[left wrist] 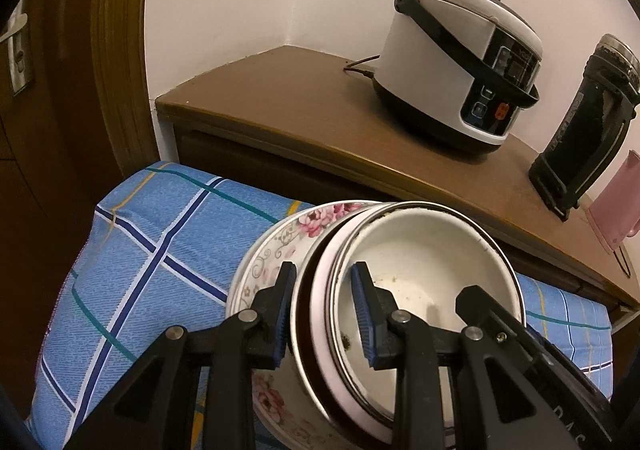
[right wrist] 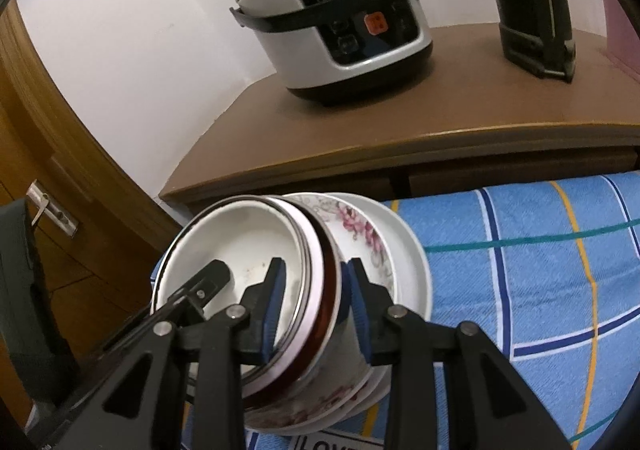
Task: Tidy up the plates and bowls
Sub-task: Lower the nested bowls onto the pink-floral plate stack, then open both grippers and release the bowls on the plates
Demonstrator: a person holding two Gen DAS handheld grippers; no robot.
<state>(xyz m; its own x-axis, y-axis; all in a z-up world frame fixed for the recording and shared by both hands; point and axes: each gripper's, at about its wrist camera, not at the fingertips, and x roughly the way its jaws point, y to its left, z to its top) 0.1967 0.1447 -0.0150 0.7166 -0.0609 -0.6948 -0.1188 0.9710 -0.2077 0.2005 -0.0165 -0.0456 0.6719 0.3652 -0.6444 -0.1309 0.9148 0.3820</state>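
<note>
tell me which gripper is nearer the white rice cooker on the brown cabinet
Neither clearly. Left gripper and right gripper both clamp the stacked bowls' rims, with the white rice cooker similarly beyond both.

Counts — 3 bowls, 1 plate, 1 rice cooker, 1 kettle.

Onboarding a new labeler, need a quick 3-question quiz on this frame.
1. True or false: only the left claw clamps the bowl stack.
2. The rice cooker stands on: A) the wooden cabinet B) a plaid cloth C) the floor.
3. Fill in: the innermost bowl is ____ inside.

Key:
1. False: the right claw clamps the opposite rim too.
2. A
3. white
</note>
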